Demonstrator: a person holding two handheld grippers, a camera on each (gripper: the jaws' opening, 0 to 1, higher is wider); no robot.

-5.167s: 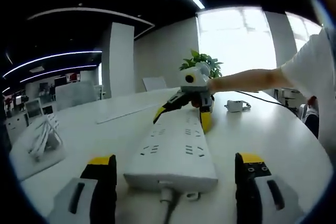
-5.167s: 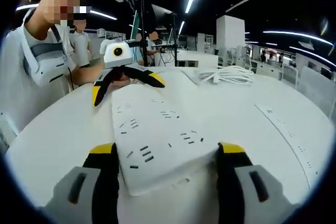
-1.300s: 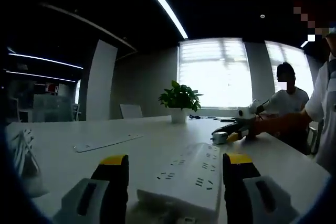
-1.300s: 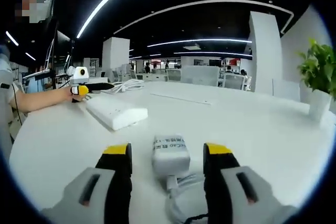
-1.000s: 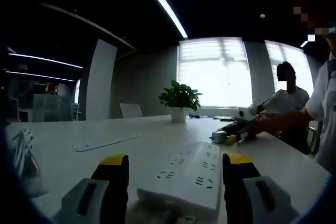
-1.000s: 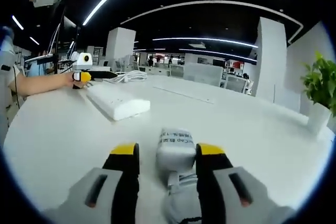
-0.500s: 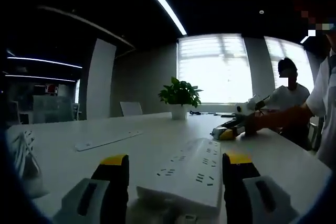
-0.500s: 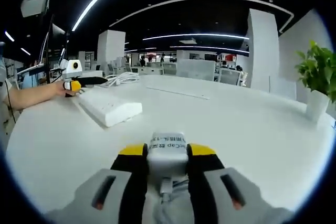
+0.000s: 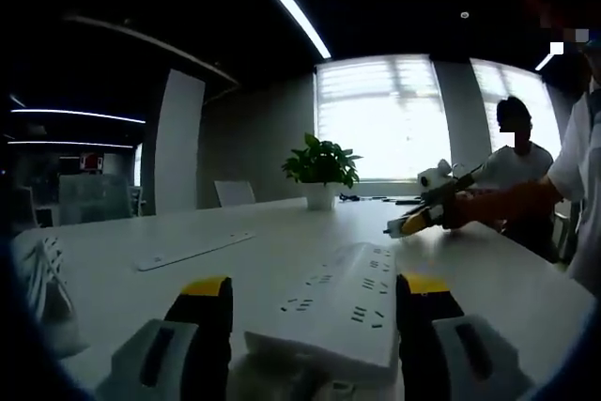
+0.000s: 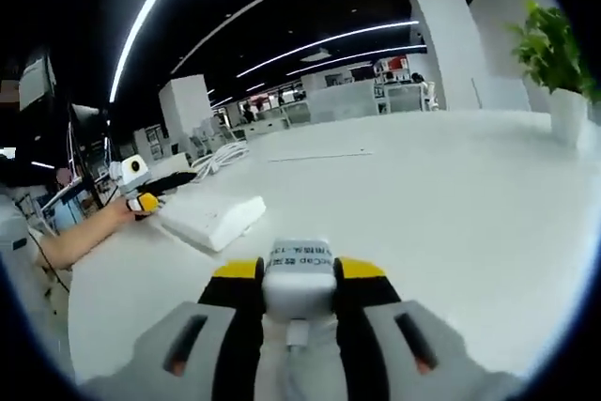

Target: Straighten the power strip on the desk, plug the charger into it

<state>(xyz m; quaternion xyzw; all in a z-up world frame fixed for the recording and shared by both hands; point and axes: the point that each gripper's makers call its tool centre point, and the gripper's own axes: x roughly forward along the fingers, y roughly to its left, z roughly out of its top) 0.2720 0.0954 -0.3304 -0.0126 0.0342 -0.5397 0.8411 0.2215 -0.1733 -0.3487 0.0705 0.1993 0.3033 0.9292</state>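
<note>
The white power strip (image 9: 333, 307) lies lengthwise on the white table, its near end between my left gripper's (image 9: 315, 288) yellow-tipped jaws, which press on its sides. In the right gripper view the strip (image 10: 211, 216) sits left of centre, with the left gripper (image 10: 164, 191) at its far end. My right gripper (image 10: 299, 271) is shut on the white charger (image 10: 299, 284), held above the table with its label facing up and its cable hanging back between the jaws. In the left gripper view the right gripper (image 9: 413, 223) hovers beyond the strip's far end, held by a hand.
A potted plant (image 9: 321, 171) stands at the table's far side. A long flat white bar (image 9: 188, 251) lies to the left, and a coiled white cable (image 9: 38, 279) lies near the left edge. A person (image 9: 512, 161) sits behind the table. Bare tabletop (image 10: 451, 194) spreads to the right.
My right gripper closed on the charger, raised it off the table and swung toward the strip. My left gripper stays at the strip's end, its jaws closer together than at first.
</note>
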